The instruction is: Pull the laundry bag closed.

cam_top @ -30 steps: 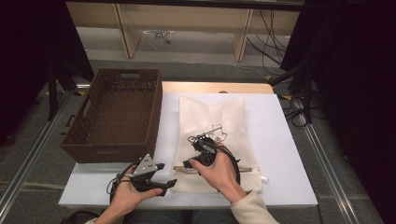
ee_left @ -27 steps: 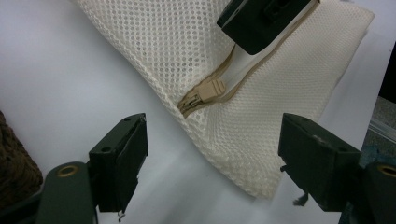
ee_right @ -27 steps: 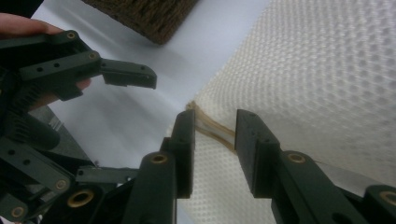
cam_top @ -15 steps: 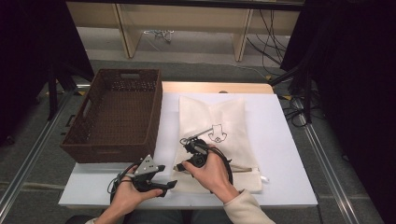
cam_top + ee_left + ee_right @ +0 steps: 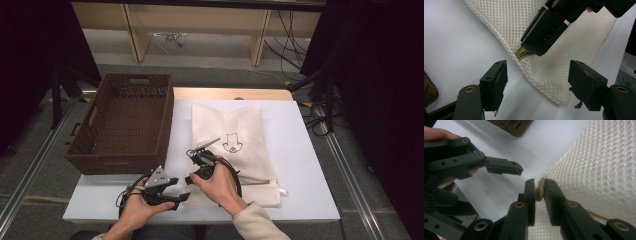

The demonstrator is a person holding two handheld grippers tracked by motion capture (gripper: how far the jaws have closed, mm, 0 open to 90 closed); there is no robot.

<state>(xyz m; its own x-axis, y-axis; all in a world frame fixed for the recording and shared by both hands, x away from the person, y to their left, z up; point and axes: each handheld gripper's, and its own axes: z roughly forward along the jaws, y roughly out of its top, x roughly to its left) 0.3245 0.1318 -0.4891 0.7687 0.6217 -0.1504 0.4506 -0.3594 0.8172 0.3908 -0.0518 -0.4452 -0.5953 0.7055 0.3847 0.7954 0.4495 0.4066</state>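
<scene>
Since the earlier frame your right gripper [image 5: 539, 188] has slid toward you, jaws just closing onto the mesh bag [image 5: 235, 140] edge cord. Left gripper [image 5: 537, 83] gapes wide, bag corner between its jaws, untouched.

Black two-jaw grippers with brass-ringed pivots, the left gripper [image 5: 172, 192] topped by a grey three-cornered plate [image 5: 157, 176]; a cream sleeve [image 5: 257, 222].

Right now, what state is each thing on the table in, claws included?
Mesh laundry bag: flat on the table, its edge pinched.
Wicker basket: upright, nothing visible inside.
Right claw: just been closing, shut on the bag's tan edge cord.
Left claw: open, the bag's corner between its jaws, untouched.
</scene>
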